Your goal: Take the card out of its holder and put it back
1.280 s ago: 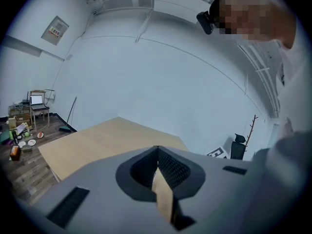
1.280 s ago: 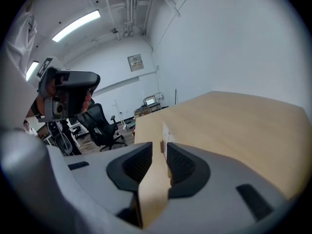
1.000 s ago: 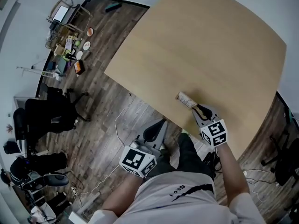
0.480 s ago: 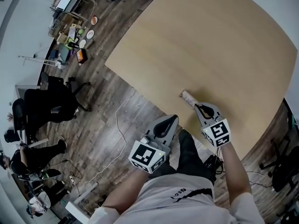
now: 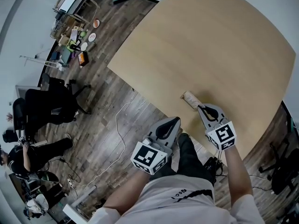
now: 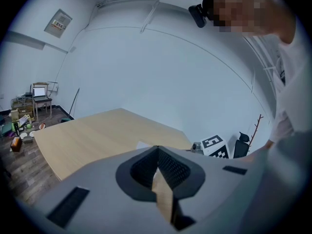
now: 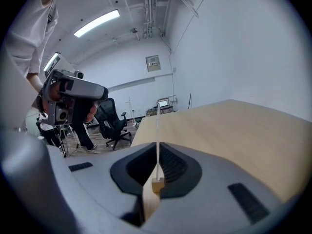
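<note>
Two grippers are in play, and only the right one has anything in it. The right gripper (image 5: 201, 108) reaches over the near edge of the table (image 5: 210, 45), its tips at the card (image 5: 189, 99), which sits close to that near edge, right of the middle. In the right gripper view the jaws are drawn in tight on either side of the card (image 7: 157, 130). It shows edge-on as a thin pale line rising straight up between the black pads. At its lower end sits the small tan block of the holder (image 7: 157, 185), tucked in where the two jaws meet, with the card seated in it. The bare tabletop stretches away to the right and far side of that view.

The left gripper (image 5: 174, 121) hangs off the table, just beyond the near edge and to the left of the right one, over the wooden floor (image 5: 107, 111). Its own view shows the jaws pressed together with nothing gripped, only a narrow sliver of tan visible through the seam below the pads. Beyond them lie the table and, at its right, the marker cube (image 6: 215, 146) of the right gripper.
</note>
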Motion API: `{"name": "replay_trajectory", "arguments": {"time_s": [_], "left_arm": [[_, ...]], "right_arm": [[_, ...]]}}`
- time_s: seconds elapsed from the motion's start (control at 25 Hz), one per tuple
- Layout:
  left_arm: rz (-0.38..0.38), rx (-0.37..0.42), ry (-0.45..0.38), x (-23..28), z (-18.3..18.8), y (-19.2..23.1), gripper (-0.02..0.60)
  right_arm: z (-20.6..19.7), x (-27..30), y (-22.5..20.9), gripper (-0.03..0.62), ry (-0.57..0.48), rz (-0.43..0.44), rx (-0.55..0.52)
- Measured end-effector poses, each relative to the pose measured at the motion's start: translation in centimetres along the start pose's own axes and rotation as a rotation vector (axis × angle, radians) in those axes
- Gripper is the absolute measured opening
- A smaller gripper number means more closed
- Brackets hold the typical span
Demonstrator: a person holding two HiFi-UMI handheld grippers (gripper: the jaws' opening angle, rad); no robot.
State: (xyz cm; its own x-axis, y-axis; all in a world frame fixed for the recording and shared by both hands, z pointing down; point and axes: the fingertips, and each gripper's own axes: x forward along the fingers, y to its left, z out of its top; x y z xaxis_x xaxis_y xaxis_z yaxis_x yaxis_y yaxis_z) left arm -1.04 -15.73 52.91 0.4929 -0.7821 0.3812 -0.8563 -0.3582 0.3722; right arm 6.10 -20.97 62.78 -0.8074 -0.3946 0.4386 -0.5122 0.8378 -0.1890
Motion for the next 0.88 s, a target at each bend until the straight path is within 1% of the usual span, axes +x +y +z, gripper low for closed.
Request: {"name": "replay_trajectory", "arguments": {"time_s": [0.2,0.36,0.68,0.88], "left_arm": [[-0.041,0.016,-0.032,-1.6,1.3,-0.7,0.012],[-0.076,0.022,-0.044,-3.8,2.4,-1.3,0.012],[-0.142,0.055,-0.058,-9.5,4.0,-2.6,0.012],[-0.187,0.073,-0.099,-14.7,5.0,-3.9,0.012]], "right_arm": [[3.9,-2.2,0.7,0.025,-0.054,-0.045,0.017],[7.7,-4.1,2.1,0.026,-0.102,-0.089,0.046],[13.7,-8.1,7.8,0.025,-0.183,-0.161,0.061],[17.0,-11.1,13.1,0.025,-0.235,-0.199,0.058]]}}
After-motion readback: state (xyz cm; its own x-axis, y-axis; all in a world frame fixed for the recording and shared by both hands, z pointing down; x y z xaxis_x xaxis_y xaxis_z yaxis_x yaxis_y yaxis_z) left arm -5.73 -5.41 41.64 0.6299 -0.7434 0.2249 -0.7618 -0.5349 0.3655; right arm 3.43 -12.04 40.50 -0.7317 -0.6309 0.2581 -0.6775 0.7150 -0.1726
